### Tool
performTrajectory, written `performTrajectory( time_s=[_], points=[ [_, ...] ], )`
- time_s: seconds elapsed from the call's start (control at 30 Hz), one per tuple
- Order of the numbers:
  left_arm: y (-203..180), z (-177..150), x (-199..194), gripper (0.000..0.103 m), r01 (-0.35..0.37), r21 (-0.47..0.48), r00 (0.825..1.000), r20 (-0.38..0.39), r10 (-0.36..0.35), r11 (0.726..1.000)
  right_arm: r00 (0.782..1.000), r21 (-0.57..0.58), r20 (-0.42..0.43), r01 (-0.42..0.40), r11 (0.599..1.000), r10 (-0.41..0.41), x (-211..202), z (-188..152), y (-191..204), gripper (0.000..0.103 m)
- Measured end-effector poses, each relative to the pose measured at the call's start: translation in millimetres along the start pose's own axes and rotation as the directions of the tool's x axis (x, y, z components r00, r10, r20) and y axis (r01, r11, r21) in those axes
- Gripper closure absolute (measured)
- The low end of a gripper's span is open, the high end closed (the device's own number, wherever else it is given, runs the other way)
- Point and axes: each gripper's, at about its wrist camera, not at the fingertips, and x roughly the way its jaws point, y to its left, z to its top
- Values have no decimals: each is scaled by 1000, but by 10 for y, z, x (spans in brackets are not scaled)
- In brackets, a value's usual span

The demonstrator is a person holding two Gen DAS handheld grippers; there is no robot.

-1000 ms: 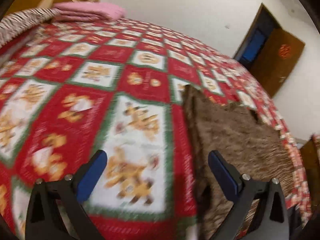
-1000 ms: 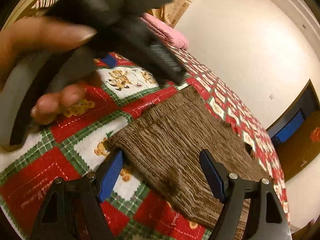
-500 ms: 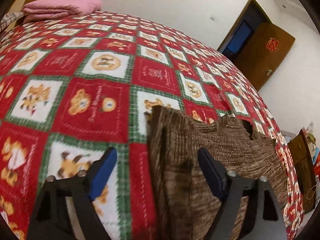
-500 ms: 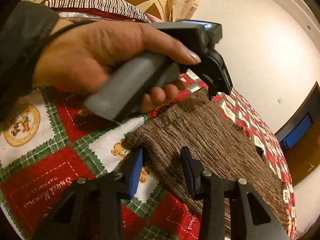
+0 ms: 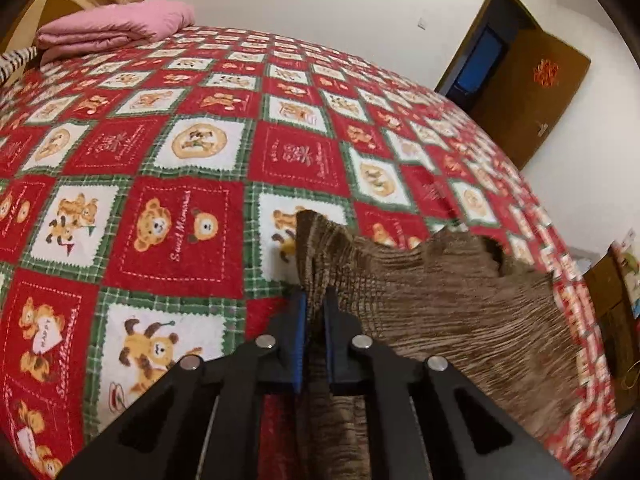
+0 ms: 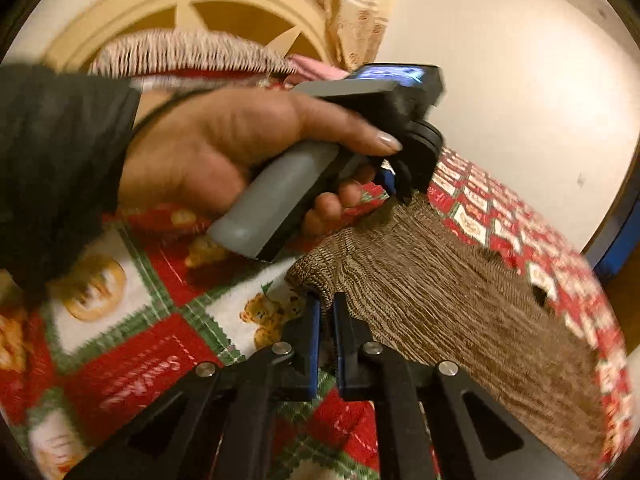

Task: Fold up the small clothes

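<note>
Both pairs of fingers have just been closing, and each now pinches an edge of the brown ribbed knitted garment (image 5: 440,304) that a second ago lay flat between spread fingers. Seen from the left wrist, the left gripper (image 5: 315,304) has its blue-padded fingers (image 5: 299,332) pressed together on a corner of the garment, which stands up in a ridge just beyond the tips while the rest drapes away over the red, white and green teddy-bear patchwork bedspread (image 5: 172,232). Seen from the right wrist, the right gripper (image 6: 327,304) clamps another corner of the garment (image 6: 440,292), the knit bunched at the tips of its fingers (image 6: 314,332). Beyond that corner the person's left hand (image 6: 224,160), in a dark sleeve (image 6: 56,160), grips the grey handle of the left gripper (image 6: 400,190), whose tips meet the garment's far edge. Most of the garment rests on the bedspread, with both held corners raised. A folded pink blanket (image 5: 112,28) lies at the bedspread's far end, well apart from the garment.
</note>
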Motion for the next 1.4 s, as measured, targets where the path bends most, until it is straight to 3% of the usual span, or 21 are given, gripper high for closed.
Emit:
performTrajectory(
  time_s=[0.23,0.4,0.57,0.73,0.77,0.8,0.87,0.9,1.07,1.2,1.27,1.3,1.33,1.37,1.4],
  points=[
    [-222,122,-252,95,61,-61,998,34,-59,996,992,226,70,-115,967,101,-356,-14,-446,98],
    [-478,177,-364,95,69,-74,997,42,-66,995,990,312,105,-126,942,98,-505,-135,-709,101],
    [-783,228,-421,95,10,-11,999,46,-10,1000,989,372,109,-131,919,97,-630,-246,-944,101],
    [-733,260,-388,95,-57,44,998,35,55,997,997,232,13,-76,970,75,-494,-246,-653,99],
    [-645,259,-379,95,-60,36,998,33,59,998,998,176,3,-56,983,56,-460,-251,-532,93],
    [-572,255,-368,95,-52,27,998,26,51,998,999,126,-1,-43,991,44,-430,-258,-449,78],
    [-449,222,-332,95,-52,15,999,16,52,999,1000,31,-26,13,999,-12,-320,-255,-234,61],
    [-400,209,-306,95,-50,11,999,12,50,999,999,-5,-31,35,999,-35,-257,-242,-142,59],
    [-187,190,-174,95,-7,-18,1000,-11,7,1000,988,-169,-69,128,977,-141,78,-127,237,59],
    [-142,188,-92,95,31,-18,999,-20,-31,999,965,-312,-65,221,924,-253,355,1,475,59],
    [-130,191,-65,95,40,-14,999,-25,-41,999,963,-329,-69,224,918,-260,471,87,492,59],
    [-121,194,-59,95,41,-14,999,-27,-42,999,967,-326,-72,210,922,-246,519,125,476,62],
    [-113,196,-53,95,41,-16,999,-29,-42,999,971,-322,-79,191,927,-227,531,139,464,73],
    [-107,200,-56,95,43,-19,999,-31,-44,999,978,-312,-98,146,939,-184,537,153,448,95],
    [-110,201,-68,95,46,-23,998,-32,-47,999,980,-305,-99,135,943,-172,508,152,438,95]
  ],
)
